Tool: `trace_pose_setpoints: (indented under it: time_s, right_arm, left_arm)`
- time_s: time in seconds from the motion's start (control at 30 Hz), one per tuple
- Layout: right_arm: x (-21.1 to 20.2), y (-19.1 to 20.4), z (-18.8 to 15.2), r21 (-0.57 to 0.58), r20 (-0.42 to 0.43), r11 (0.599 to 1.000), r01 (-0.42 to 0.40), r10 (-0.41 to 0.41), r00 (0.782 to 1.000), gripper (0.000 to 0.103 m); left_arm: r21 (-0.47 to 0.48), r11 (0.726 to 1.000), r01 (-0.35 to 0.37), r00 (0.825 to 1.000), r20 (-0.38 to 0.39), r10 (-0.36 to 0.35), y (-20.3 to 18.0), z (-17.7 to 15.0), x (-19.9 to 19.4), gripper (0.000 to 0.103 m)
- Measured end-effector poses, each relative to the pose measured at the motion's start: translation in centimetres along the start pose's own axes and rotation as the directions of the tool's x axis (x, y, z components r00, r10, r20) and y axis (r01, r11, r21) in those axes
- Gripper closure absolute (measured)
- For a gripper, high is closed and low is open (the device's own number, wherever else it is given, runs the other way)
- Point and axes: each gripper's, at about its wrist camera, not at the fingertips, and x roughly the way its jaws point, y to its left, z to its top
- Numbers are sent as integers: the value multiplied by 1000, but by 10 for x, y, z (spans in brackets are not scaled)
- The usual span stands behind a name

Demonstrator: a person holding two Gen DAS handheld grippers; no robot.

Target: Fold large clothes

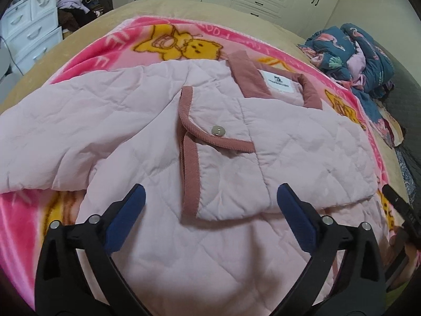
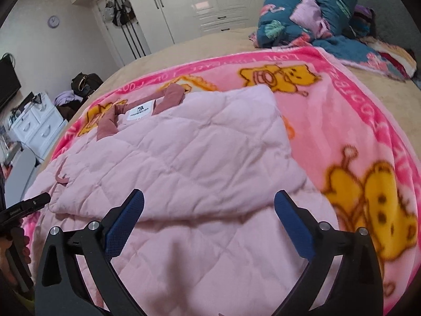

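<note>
Left gripper: jaws spread wide above the jacket, blue pads clear of the cloth, nothing between them.
Right gripper: also spread wide over the jacket's near part, holding nothing; its black tip shows at the right edge of the left wrist view.
Jacket: pale pink, quilted, lying flat on the blanket in the middle of the bed, sides folded in over the body.
Trim: dusty rose ribbing along the front edge, with one snap on the folded flap.
Collar: at the far end, white label facing up.
Blanket: bright pink with yellow bears, spread over the tan bed.
Bedding: a blue floral heap by the headboard, well apart from the jacket.
Drawers: white, beside the bed.
Wardrobe: white doors along the far wall.
</note>
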Motion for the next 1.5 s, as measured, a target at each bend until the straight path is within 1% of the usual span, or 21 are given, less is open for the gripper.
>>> trace_pose_setpoints:
  time_s: [0.17,0.27,0.33,0.4,0.53,0.63,0.73,0.87,1.0,1.17,1.23,1.37,1.5]
  right_arm:
    - [-14,-4,-14,45,-7,999,13,-13,1000,4]
    - [-24,-2,-19,58,-2,998,25,-24,1000,4]
    - [-29,1,-20,61,0,998,32,-32,999,4]
    - [-35,6,-21,57,3,998,34,-35,999,4]
    - [-44,21,-20,36,15,999,29,-29,999,4]
    - [-50,37,-18,4,31,1000,30,-31,999,4]
    - [-53,56,-16,-21,36,1000,16,-15,999,4]
    - [-50,85,-13,-66,31,998,-8,10,999,4]
    - [-45,119,-11,-115,25,993,-41,44,999,4]
    - [-37,163,-11,-168,8,982,-89,91,996,4]
    - [-36,178,-12,-188,4,977,-102,105,994,4]
    - [-29,212,-16,-228,-17,964,-138,137,990,4]
    - [-21,241,-22,-270,-38,949,-162,158,987,4]
  left_arm:
    - [24,999,-33,999,31,32,-4,-3,-18,9]
    - [32,999,-40,998,51,39,-3,-4,-29,9]
    - [34,998,-54,997,58,52,-1,-6,-35,9]
    - [35,996,-80,996,50,78,3,-8,-39,9]
    - [12,995,-98,994,52,98,17,-12,-49,9]
    - [-10,995,-102,993,62,102,28,-13,-56,9]
    - [-17,993,-119,990,77,120,36,-12,-63,9]
    - [-43,992,-122,987,97,126,51,-12,-70,9]
    - [-71,989,-130,985,102,136,67,-13,-75,9]
    - [-103,981,-163,976,129,176,89,-14,-86,9]
    - [-116,980,-165,975,133,180,100,-15,-89,9]
    - [-160,967,-198,961,160,224,124,-17,-96,9]
    - [-209,951,-227,955,142,259,154,-22,-98,9]
